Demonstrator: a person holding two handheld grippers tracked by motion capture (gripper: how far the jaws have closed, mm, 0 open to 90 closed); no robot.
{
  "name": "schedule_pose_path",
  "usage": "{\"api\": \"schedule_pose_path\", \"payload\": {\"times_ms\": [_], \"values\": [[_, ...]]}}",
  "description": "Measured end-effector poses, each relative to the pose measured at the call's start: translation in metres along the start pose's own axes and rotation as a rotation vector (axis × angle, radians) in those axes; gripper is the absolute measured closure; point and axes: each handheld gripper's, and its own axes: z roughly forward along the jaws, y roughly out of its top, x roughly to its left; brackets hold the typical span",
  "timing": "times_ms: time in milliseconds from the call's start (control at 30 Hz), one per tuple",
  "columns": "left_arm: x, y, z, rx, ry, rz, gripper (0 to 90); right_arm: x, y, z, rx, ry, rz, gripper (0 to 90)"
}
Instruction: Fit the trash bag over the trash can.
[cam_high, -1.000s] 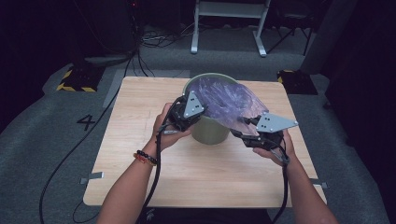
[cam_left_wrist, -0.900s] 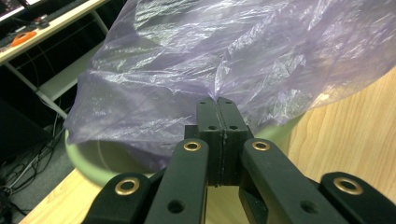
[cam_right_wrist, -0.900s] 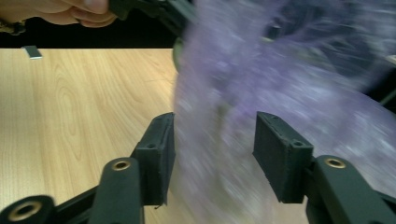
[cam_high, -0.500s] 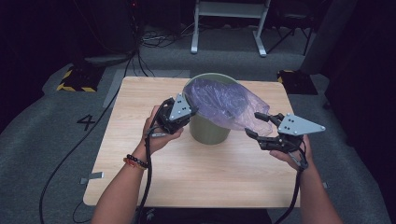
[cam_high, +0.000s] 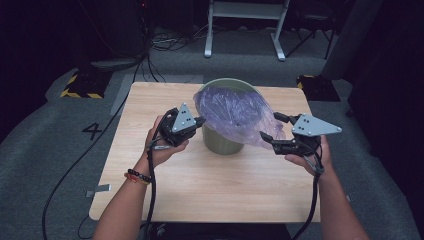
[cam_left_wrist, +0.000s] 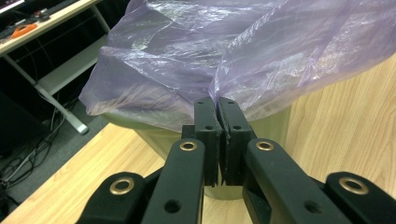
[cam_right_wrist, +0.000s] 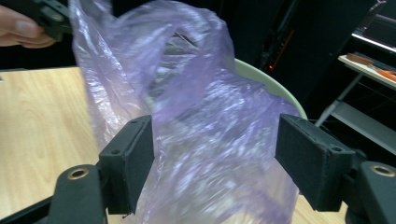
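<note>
A translucent purple plastic bag (cam_high: 235, 112) lies draped over the top of a pale green bin (cam_high: 220, 142) at the middle of the table. My left gripper (cam_high: 199, 121) is at the bin's left side, shut on the bag's edge (cam_left_wrist: 219, 95), with the film pinched between its pads. My right gripper (cam_high: 273, 127) is at the bin's right, jaws wide open. The bag's loose side (cam_right_wrist: 210, 154) hangs between its two pads (cam_right_wrist: 133, 163) without being clamped. The green rim (cam_right_wrist: 271, 81) shows behind the film.
The wooden table (cam_high: 210, 190) has bare surface in front of the bin. A white desk frame (cam_high: 245, 20) stands beyond the far edge. Cables (cam_high: 80, 165) trail over the grey floor on the left, near a taped number 4.
My right gripper has let go of the bag and drawn back to the right, jaws now open. My left gripper has moved left, still holding the bag's edge.
</note>
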Motion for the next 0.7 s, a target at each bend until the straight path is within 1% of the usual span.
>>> {"api": "schedule_pose_path", "payload": {"times_ms": [67, 167, 200, 267, 333, 433, 467, 533, 600, 700], "values": [[0.002, -0.003, 0.000, 0.006, 0.011, -0.007, 87.0, -0.001, 0.002, 0.005, 0.005, 0.007, 0.014, 28.7], [0.004, -0.007, -0.001, 0.006, 0.018, -0.013, 86.1, -0.001, 0.007, 0.010, 0.007, 0.020, 0.021, 28.9], [0.004, -0.009, -0.001, 0.008, 0.023, -0.009, 86.0, -0.001, 0.009, 0.011, 0.004, 0.021, 0.024, 28.9], [0.004, -0.012, -0.001, 0.016, 0.032, -0.006, 85.8, -0.001, 0.011, 0.011, -0.009, 0.041, 0.035, 29.1], [0.005, -0.016, 0.000, 0.028, 0.040, -0.013, 85.8, 0.000, 0.014, 0.010, -0.028, 0.051, 0.042, 29.4], [0.008, -0.023, -0.001, 0.021, 0.030, -0.046, 85.5, 0.001, 0.015, 0.003, -0.050, 0.026, 0.035, 30.6], [0.008, -0.024, -0.001, 0.024, 0.026, -0.048, 85.5, 0.001, 0.015, 0.001, -0.056, 0.029, 0.035, 30.6], [0.006, -0.025, 0.000, 0.022, 0.022, -0.050, 85.4, 0.002, 0.014, 0.000, -0.051, 0.027, 0.031, 30.6], [0.002, -0.023, 0.002, 0.025, 0.019, -0.035, 85.2, 0.005, 0.014, 0.003, -0.035, 0.038, 0.022, 30.4], [-0.004, -0.021, 0.004, 0.027, 0.016, -0.015, 84.7, 0.013, 0.012, 0.010, -0.022, 0.074, 0.010, 29.7]]}}
